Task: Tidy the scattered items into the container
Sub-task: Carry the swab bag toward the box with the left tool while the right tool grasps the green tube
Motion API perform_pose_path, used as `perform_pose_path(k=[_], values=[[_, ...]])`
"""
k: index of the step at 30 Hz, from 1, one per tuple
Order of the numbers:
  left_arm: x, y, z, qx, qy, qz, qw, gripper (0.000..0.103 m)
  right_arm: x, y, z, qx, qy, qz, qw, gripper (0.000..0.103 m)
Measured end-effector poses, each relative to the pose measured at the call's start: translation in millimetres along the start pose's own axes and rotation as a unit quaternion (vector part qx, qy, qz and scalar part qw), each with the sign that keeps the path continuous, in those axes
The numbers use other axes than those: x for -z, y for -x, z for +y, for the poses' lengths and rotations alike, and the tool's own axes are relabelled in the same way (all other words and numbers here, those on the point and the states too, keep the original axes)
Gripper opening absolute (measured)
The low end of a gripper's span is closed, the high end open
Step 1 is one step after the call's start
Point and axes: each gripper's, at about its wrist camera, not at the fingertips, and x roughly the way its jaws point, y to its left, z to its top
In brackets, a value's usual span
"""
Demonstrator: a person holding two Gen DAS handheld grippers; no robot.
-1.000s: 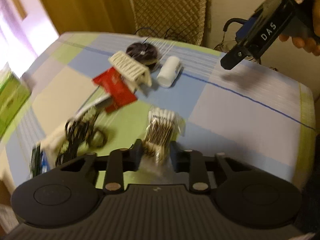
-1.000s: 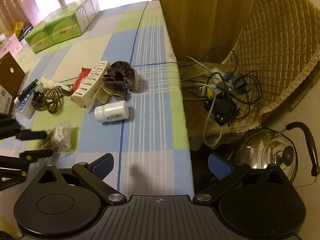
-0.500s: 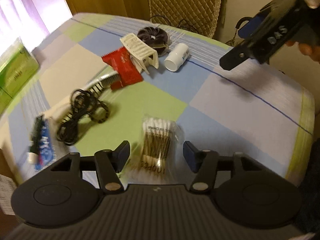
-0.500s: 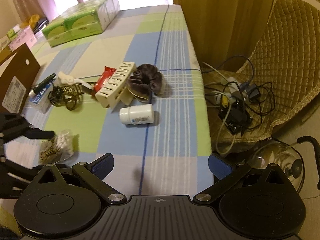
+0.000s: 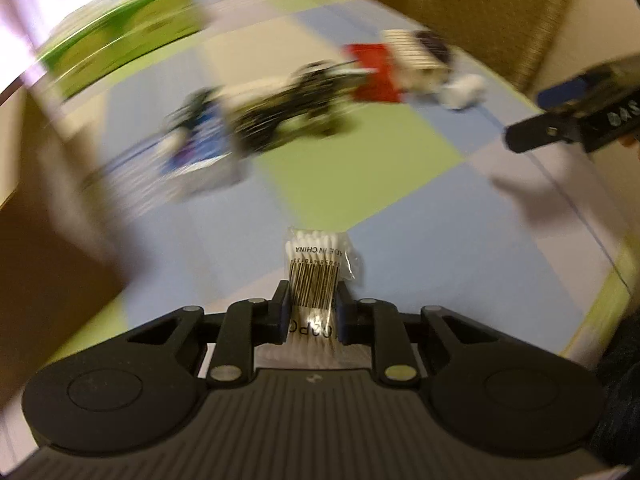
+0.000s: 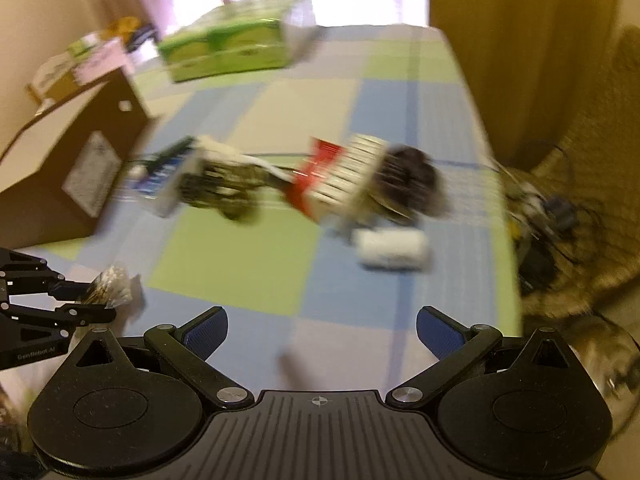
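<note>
Two tongs: left (image 5: 311, 312) clamped on cotton-swab packet (image 5: 318, 264), right (image 6: 322, 330) spread wide, empty.

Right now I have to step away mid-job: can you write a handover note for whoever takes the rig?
Left hand-held gripper: shut on the cotton swab packet, held above the table.
Right hand-held gripper: open, empty.
Cardboard box stands at the table's left edge.
Done: swabs picked up, not yet boxed.
Left: white bottle, red packet, white comb-like piece, dark scrunchie, cable bundle, blue packet.
</note>
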Motion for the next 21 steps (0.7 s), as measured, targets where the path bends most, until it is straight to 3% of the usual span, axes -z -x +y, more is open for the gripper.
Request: perform_pose_path(k=[7, 14, 16, 21], values=[[35, 40, 67, -0.069, 0.116, 0.003, 0.9908, 0.017, -29, -11, 57, -0.052, 0.048, -0.037, 0.997, 0.103], [64, 68, 118, -0.105, 0.177, -0.006, 0.9785, 0.017, -63, -31, 111, -0.055, 0.071, -0.068, 0.994, 0.103], [70, 73, 132, -0.108, 0.191, -0.008, 0.9756, 0.017, -70, -42, 119, -0.057, 0.064, -0.063, 0.994, 0.079], [84, 78, 160, -0.111, 0.204, -0.004, 0.9725, 0.017, -85, -72, 136, -0.04, 0.018, -0.046, 0.998, 0.078]])
